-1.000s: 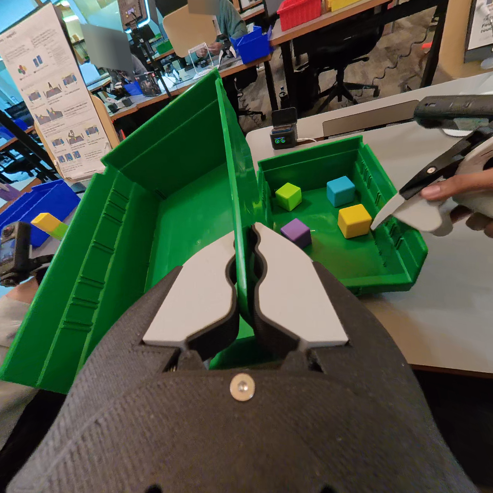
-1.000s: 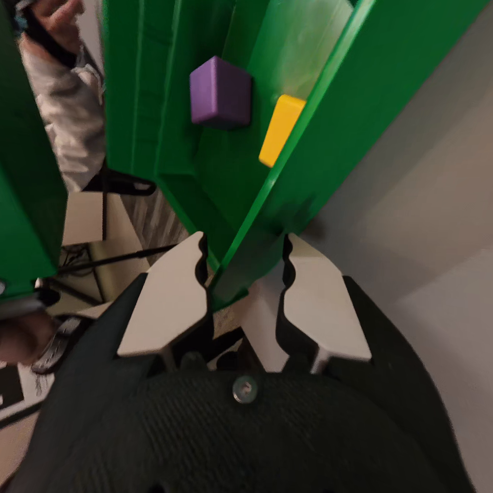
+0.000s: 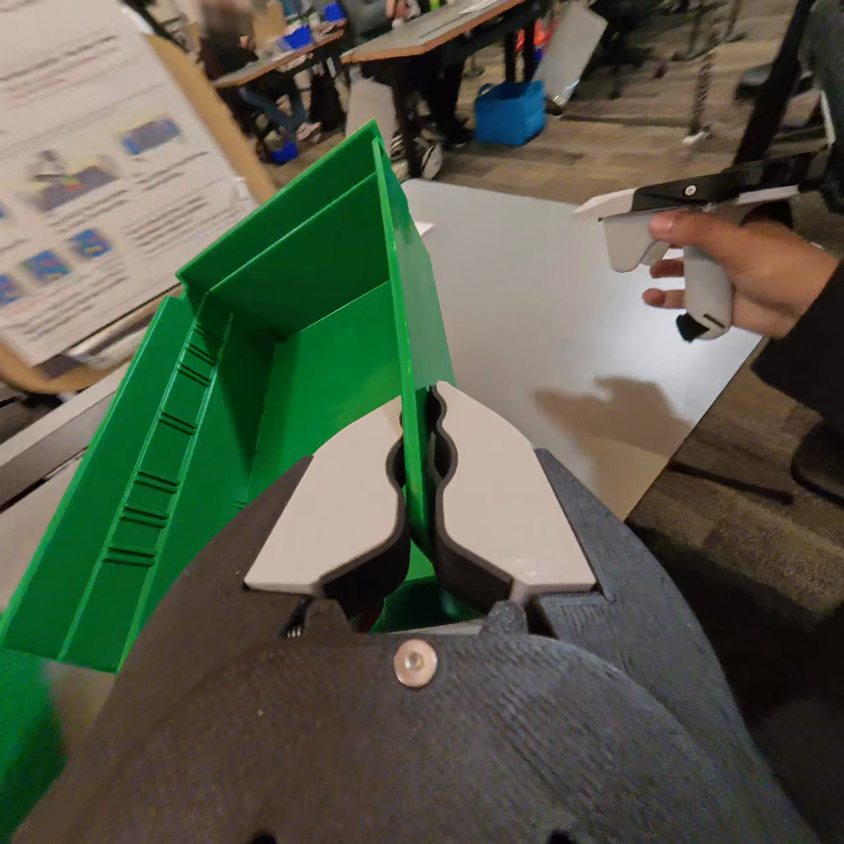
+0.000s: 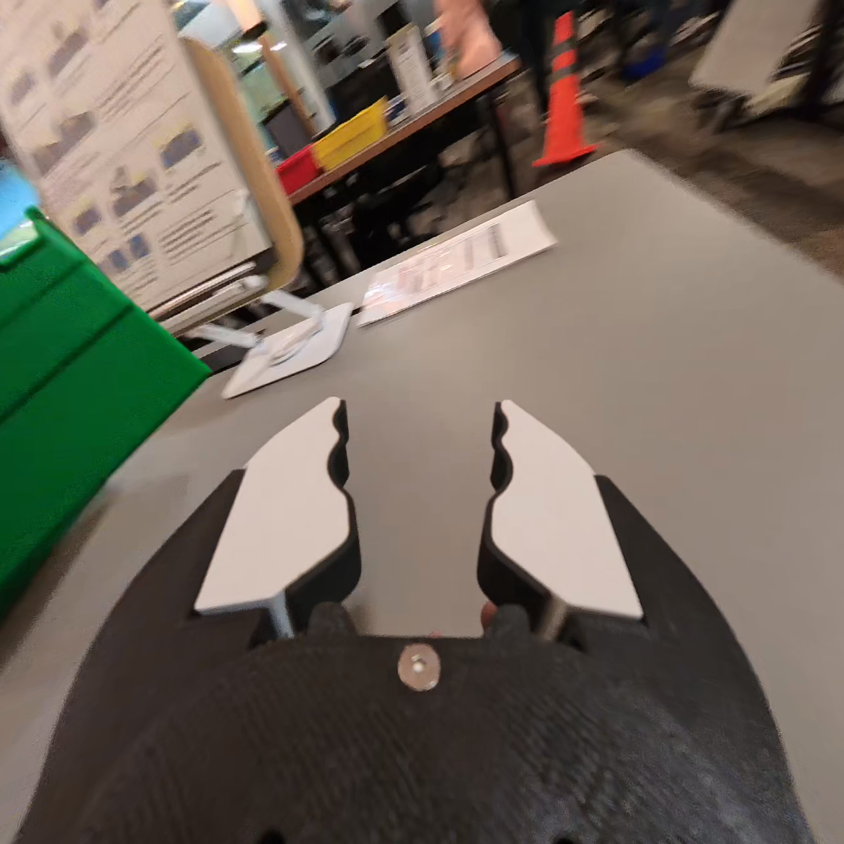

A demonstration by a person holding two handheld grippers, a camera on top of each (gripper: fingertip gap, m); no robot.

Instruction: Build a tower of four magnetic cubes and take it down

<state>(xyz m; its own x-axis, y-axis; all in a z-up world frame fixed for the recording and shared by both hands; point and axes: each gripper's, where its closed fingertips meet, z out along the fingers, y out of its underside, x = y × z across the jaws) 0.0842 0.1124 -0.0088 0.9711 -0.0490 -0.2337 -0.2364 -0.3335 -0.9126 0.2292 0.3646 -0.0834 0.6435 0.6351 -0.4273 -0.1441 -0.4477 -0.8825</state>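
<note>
Clamping a green bin wall, left gripper, right gripper fingers spread, holding nothing, poster writing seemingly blurred

The right gripper is off the small bin's wall now, jaws spread wide over bare grey table. The left wrist view swings away: the small bin and its four cubes are gone from sight, the green bin tilts differently, and the right gripper hangs far right, clear of everything.
</note>
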